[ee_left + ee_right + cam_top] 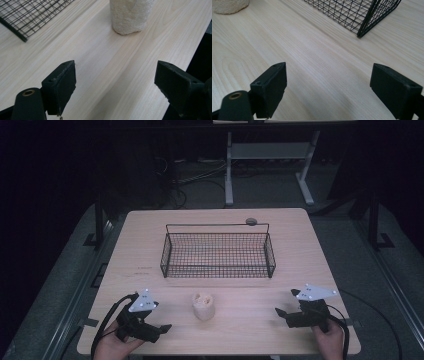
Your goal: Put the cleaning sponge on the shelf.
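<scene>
1. A pale, rough-textured roll (203,305) is stood upright near the middle of the tabletop's (300,250) front edge, apart from everything else, so it can be approached from either side.
2. The left gripper (162,327) is held low at the front left corner, jaws spread wide and empty, aimed at the roll, presumably for a grasp.
3. The right gripper (280,312) is kept at the front right corner, jaws likewise wide and empty.
4. A black wire basket (218,270) is set behind the roll, toward the far edge, likely as the destination.
</scene>
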